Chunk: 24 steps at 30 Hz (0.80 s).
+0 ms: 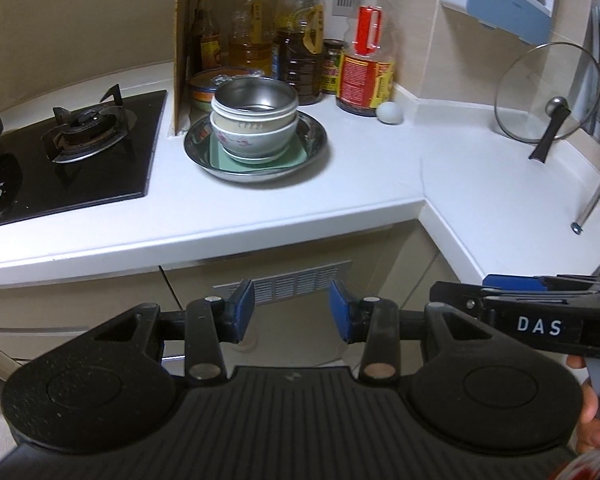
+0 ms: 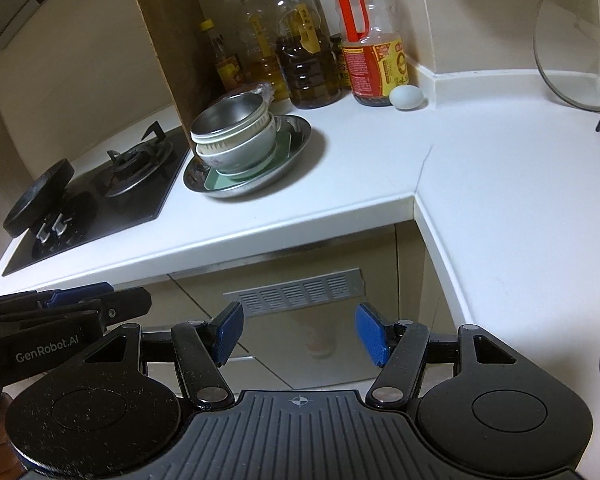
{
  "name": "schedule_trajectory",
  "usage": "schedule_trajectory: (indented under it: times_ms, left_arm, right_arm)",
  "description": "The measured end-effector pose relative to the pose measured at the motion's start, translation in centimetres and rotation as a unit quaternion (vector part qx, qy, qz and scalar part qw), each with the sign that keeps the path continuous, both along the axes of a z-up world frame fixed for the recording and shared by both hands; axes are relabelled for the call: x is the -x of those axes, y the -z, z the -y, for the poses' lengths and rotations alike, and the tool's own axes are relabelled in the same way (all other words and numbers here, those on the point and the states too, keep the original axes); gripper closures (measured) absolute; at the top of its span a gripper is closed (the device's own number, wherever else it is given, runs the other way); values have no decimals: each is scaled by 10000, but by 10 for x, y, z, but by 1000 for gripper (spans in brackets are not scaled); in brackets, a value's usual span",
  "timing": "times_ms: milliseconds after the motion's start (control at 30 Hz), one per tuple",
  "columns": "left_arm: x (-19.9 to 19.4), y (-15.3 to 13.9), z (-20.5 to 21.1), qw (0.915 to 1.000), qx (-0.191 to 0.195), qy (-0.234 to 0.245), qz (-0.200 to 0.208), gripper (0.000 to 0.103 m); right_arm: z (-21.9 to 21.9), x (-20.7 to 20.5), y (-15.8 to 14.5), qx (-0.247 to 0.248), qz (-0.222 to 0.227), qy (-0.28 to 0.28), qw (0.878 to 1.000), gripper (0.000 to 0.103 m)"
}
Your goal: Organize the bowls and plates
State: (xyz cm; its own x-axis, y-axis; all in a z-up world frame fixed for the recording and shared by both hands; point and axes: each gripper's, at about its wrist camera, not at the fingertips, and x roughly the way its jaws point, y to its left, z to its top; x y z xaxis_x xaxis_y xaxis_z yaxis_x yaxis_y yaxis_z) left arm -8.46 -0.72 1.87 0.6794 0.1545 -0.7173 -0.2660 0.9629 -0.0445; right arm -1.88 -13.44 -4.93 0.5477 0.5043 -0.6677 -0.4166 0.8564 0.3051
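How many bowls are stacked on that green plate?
3, nested: steel bowl on top, ribbed white bowl in the middle, floral bowl at the bottom. More may be hidden inside.

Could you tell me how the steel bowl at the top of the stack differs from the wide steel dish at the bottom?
The steel bowl is deep with steep walls; the steel dish is shallow and much wider. The steel bowl sits on top, nested in a white bowl; the steel dish rests on the counter and carries the whole stack, with a green square plate lying in it. The steel bowl is empty. Both are shiny metal, round and upright.
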Motion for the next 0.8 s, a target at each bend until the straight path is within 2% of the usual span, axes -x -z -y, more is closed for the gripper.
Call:
schedule_trajectory:
  times_ms: [800]
  left_arm:
    - [24, -2, 8, 9998, 102, 124, 104, 65]
  right_arm:
    - [7, 25, -3, 90, 122, 49, 9999, 41]
